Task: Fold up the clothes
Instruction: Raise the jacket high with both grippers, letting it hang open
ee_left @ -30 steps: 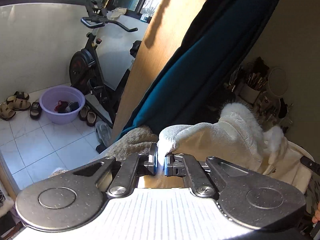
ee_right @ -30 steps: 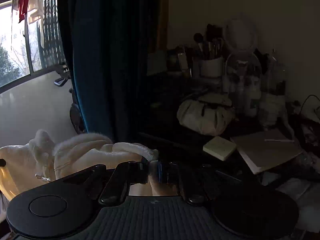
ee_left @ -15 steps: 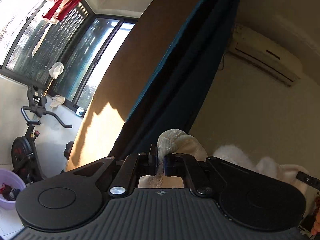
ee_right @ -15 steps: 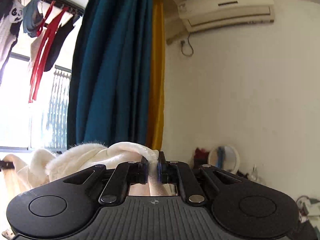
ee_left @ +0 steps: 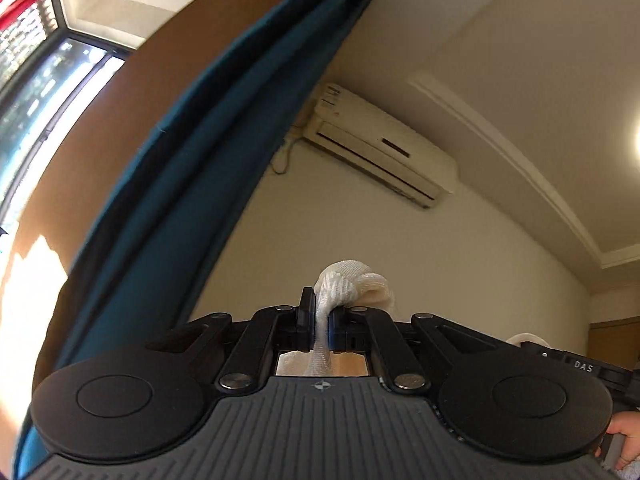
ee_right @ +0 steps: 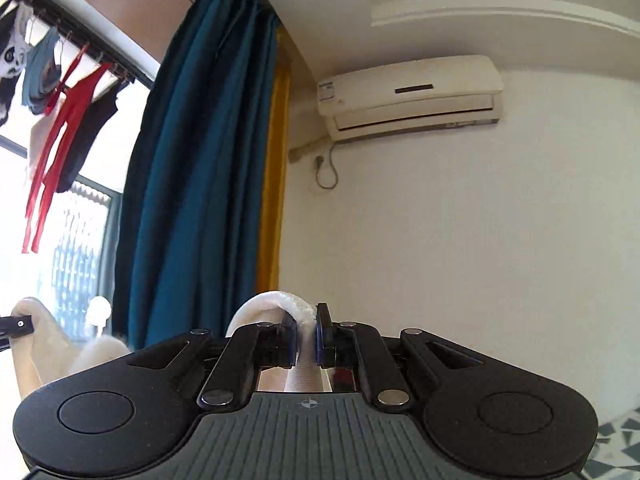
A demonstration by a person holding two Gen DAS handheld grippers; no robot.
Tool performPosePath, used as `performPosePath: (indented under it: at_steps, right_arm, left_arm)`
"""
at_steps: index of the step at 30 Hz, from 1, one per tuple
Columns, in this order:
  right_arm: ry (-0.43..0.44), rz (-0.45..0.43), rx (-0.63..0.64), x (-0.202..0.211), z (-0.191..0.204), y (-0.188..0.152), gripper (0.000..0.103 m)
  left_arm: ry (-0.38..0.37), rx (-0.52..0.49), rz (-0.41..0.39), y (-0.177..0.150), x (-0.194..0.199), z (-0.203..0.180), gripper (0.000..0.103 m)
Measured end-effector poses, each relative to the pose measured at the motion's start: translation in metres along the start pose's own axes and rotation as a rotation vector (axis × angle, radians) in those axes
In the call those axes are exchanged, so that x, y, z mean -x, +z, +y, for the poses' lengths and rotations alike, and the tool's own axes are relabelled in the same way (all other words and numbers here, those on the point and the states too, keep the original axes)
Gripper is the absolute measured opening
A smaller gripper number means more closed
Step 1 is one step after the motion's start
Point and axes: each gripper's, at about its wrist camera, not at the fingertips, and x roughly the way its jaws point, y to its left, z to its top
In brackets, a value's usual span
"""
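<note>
Fabric first, nearest the lenses: a cream fleecy garment point(ee_left: 352, 284) is pinched in both tools. Left gripper point(ee_left: 319, 322) has its jaws pressed together on a bunched knit edge, which bulges up over the jaw tips and also runs down between them toward the body of the tool. Right gripper point(ee_right: 306, 334) is likewise clamped on a rolled white edge of the same garment point(ee_right: 280, 304), the cloth arching up and off to its left.

Both cameras tilt steeply upward, so the garment is held high; its hanging body lies below both views and cannot be seen.

Relation that matters: in the right wrist view, more of the cream cloth point(ee_right: 36, 340) sags at the far left edge, where a dark tool part shows. So the held edge appears to run side to side between the two grippers, its long axis roughly horizontal, slack in the middle. Neither gripper looks nearer than the other; each holds its own end.

Judgement: the garment hangs spread by one edge, which fits either shaking it out flat or carrying it to lay down. How far the folding has come cannot be settled from this.

Farther back: blue curtain point(ee_right: 200, 160), yellow curtain point(ee_right: 274, 180), wall air conditioner point(ee_right: 408, 92), washing on a line point(ee_right: 60, 92) at the window.
</note>
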Motion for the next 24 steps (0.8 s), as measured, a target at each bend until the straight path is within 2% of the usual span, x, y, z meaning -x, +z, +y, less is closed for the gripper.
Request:
performPosePath:
  at_steps: [5, 11, 17, 24]
  right_arm:
    - [-0.095, 0.012, 0.041, 0.043, -0.010, 0.010, 0.008]
    - [-0.208, 0.026, 0.087, 0.094, -0.024, 0.022, 0.008]
    - [-0.257, 0.027, 0.097, 0.155, -0.080, 0.016, 0.008]
    - [-0.183, 0.030, 0.105, 0.251, -0.179, 0.013, 0.008]
  left_arm:
    - [-0.171, 0.068, 0.055, -0.032, -0.037, -0.033, 0.006]
    - [-0.306, 0.089, 0.097, -0.055, -0.066, -0.101, 0.006]
    - [-0.362, 0.092, 0.138, -0.095, -0.080, -0.199, 0.006]
    - [-0.383, 0.115, 0.167, -0.158, -0.086, -0.323, 0.006]
